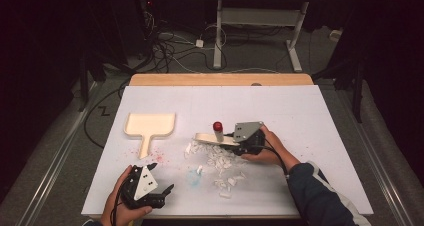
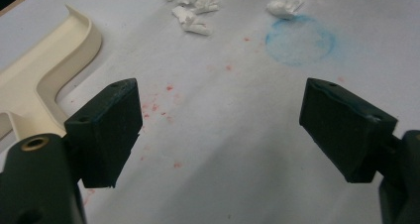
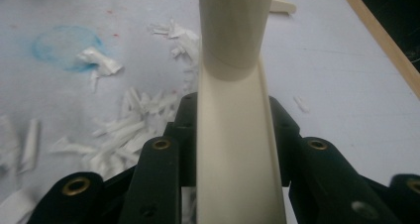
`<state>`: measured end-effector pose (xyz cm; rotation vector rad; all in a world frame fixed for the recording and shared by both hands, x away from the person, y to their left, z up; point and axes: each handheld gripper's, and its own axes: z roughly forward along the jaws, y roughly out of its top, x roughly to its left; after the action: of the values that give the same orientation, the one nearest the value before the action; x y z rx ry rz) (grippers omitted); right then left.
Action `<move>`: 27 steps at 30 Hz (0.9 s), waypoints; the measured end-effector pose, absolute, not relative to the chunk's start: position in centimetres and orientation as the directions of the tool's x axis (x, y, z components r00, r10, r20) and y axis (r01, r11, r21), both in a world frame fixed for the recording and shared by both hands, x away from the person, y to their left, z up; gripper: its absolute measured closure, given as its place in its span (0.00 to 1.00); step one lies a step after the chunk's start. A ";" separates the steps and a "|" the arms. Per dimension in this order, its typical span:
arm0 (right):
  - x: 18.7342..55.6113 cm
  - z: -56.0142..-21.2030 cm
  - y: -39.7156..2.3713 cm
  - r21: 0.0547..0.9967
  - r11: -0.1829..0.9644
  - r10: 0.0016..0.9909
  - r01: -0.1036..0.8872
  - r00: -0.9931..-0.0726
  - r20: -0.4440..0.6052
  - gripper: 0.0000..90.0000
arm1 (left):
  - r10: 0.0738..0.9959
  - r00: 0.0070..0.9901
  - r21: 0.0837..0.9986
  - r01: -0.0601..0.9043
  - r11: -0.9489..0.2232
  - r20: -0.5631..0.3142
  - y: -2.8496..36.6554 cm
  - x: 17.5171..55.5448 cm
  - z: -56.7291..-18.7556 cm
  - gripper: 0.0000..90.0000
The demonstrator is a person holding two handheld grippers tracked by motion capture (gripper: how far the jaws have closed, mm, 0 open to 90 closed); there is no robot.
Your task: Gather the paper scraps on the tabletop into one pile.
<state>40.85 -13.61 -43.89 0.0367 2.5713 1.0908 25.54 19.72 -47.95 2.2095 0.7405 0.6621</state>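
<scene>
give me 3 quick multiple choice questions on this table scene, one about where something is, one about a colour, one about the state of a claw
1. Where does the cream dustpan lie?
A. on the table's left part, beyond the left claw
B. in the right claw
C. on the floor

2. What colour is the ring-shaped stain on the white table cover?
A. green
B. blue
C. black

3. How is the left claw?
A. shut on the dustpan
B. shut on a paper scrap
C. open, holding nothing

Answers:
1 A, the high view shows it flat on the cover, left of the white paper scraps.
2 B, the left gripper view shows a blue ring.
3 C, its jaws stand wide apart over bare cover, while the right claw clamps a cream brush handle.
</scene>
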 end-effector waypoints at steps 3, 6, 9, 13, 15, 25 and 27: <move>40.3 -43.0 -15.3 0.736 0.671 0.199 -0.088 -0.935 -0.294 0.76 | 0.672 0.703 0.747 0.313 -0.586 0.232 19.7 25.6 -47.9 0.18; 40.2 -41.8 -17.0 0.792 0.610 0.279 -0.037 -0.925 -0.258 0.76 | 0.672 0.702 0.747 0.311 -0.587 0.236 19.6 25.6 -47.8 0.18; 39.8 -40.7 -18.6 0.807 0.591 0.337 0.014 -0.913 -0.231 0.76 | 0.667 0.705 0.745 0.307 -0.592 0.239 19.5 25.5 -47.8 0.18; 38.7 -39.0 -21.3 0.815 0.574 0.430 0.079 -0.876 -0.218 0.76 | 0.665 0.707 0.744 0.307 -0.594 0.240 19.5 25.6 -47.8 0.18; 38.1 -38.6 -22.5 0.825 0.554 0.466 0.112 -0.863 -0.195 0.76 | 0.665 0.708 0.744 0.306 -0.594 0.239 19.5 25.6 -47.8 0.18; 35.3 -40.8 -25.7 0.731 0.606 0.686 0.315 -0.672 -0.279 0.76 | 0.651 0.714 0.744 0.283 -0.605 0.257 19.1 25.5 -47.6 0.18; 35.4 -41.8 -25.4 0.710 0.605 0.708 0.360 -0.651 -0.273 0.76 | 0.649 0.716 0.742 0.283 -0.607 0.257 19.0 25.6 -47.6 0.18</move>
<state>35.41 -25.41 -41.78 0.8419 2.2901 0.8457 25.61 19.00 -47.62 2.2212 0.7042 0.6763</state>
